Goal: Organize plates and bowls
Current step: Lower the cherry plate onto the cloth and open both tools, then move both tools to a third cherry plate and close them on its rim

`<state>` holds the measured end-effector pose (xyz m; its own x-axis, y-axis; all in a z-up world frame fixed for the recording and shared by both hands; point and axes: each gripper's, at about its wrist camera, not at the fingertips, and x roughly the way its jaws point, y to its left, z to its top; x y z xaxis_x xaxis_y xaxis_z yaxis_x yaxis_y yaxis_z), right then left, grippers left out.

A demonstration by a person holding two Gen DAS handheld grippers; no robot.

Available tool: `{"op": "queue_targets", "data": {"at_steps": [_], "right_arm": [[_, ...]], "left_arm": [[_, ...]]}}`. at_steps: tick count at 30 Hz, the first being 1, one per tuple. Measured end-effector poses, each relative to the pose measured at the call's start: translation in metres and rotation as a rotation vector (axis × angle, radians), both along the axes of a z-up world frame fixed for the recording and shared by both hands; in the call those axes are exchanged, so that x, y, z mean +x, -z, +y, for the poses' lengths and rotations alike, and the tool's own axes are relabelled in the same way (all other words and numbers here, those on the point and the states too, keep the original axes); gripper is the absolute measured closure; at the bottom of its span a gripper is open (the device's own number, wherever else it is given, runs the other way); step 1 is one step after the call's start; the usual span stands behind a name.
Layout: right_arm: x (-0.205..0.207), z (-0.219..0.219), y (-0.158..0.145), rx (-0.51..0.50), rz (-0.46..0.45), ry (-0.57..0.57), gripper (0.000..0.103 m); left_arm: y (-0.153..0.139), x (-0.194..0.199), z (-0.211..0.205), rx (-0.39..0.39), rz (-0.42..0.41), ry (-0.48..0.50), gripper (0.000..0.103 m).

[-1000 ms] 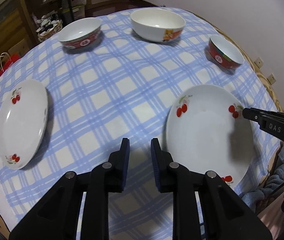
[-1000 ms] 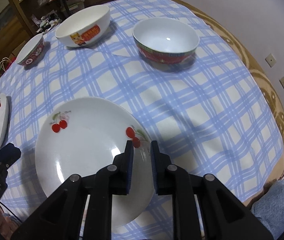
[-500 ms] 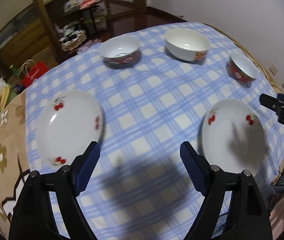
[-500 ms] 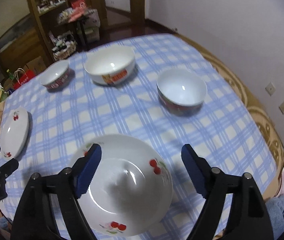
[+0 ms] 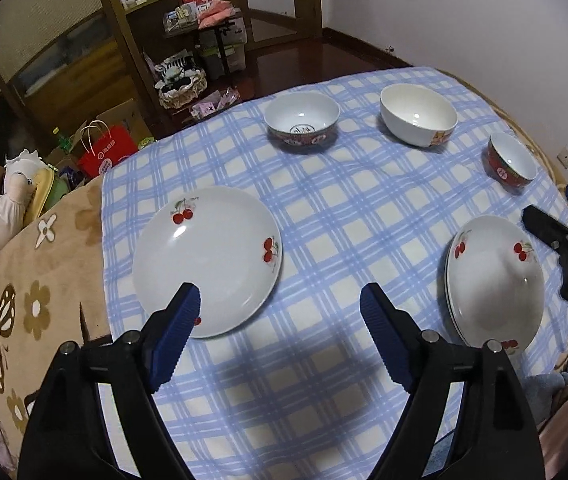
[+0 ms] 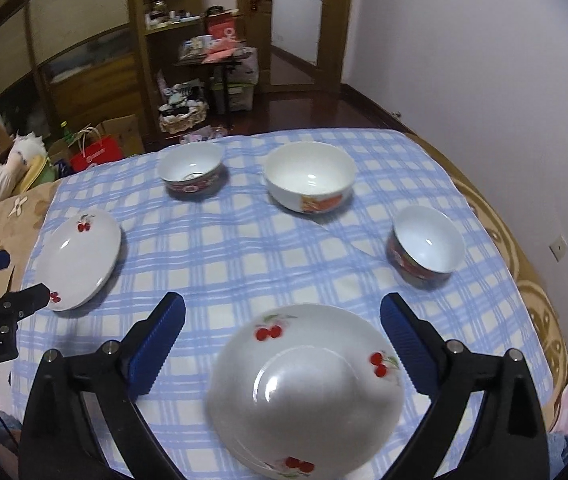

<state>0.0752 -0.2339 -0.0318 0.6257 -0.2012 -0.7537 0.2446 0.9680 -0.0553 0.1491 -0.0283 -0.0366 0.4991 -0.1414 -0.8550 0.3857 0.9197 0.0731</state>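
On the blue checked tablecloth (image 5: 324, 208) a white cherry plate (image 5: 204, 260) lies at the left, just beyond my open left gripper (image 5: 280, 300), which holds nothing. A stack of cherry plates (image 6: 308, 392) lies below my right gripper (image 6: 283, 304). Its jaws are opening and the pads are clear of the stack. Along the far side stand a red-patterned bowl (image 5: 302, 120), a large white bowl (image 5: 418, 114) and a small red bowl (image 5: 512, 160). The right wrist view also takes in the left plate (image 6: 80, 260) and the left gripper (image 6: 16, 276).
A brown flowered blanket (image 5: 36, 288) covers the table's left end, with soft toys (image 5: 0, 204) and a red bag (image 5: 104, 152) beyond it. Wooden shelves (image 6: 172, 40) and floor clutter stand behind the table. A white wall (image 6: 484, 80) runs close along the right.
Both grippers have gone from shut to wide open. Both have risen and drawn back from the table, so the plates and bowls look smaller and more of the room shows.
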Motion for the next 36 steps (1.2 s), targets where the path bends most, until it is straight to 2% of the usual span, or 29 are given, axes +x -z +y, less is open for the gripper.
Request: {"op": "queue_targets", "data": {"at_steps": [4,17,20,23,25,29,36], "right_arm": [[0.012,0.014,0.000,0.013,-0.011,-0.028,0.001],[0.056,0.047,0.015,0.048,0.016,-0.105,0.001],[0.065,0.053,0.019,0.064,0.004,-0.124,0.001],[0.073,0.061,0.024,0.077,-0.015,-0.138,0.001],[0.080,0.064,0.027,0.093,-0.016,-0.143,0.001],[0.101,0.071,0.033,0.130,-0.005,-0.154,0.001],[0.131,0.089,0.046,0.133,0.014,-0.198,0.001]], "left_arm": [[-0.002,0.009,0.009,0.028,-0.031,-0.041,0.022],[0.011,0.045,0.056,0.002,0.011,-0.198,0.022],[0.014,0.055,0.069,-0.023,0.016,-0.233,0.022],[0.018,0.063,0.078,-0.014,0.000,-0.254,0.022],[0.023,0.072,0.086,0.001,-0.005,-0.273,0.022],[0.037,0.088,0.098,-0.018,0.024,-0.310,0.022],[0.059,0.101,0.107,0.062,0.038,-0.349,0.022]]}}
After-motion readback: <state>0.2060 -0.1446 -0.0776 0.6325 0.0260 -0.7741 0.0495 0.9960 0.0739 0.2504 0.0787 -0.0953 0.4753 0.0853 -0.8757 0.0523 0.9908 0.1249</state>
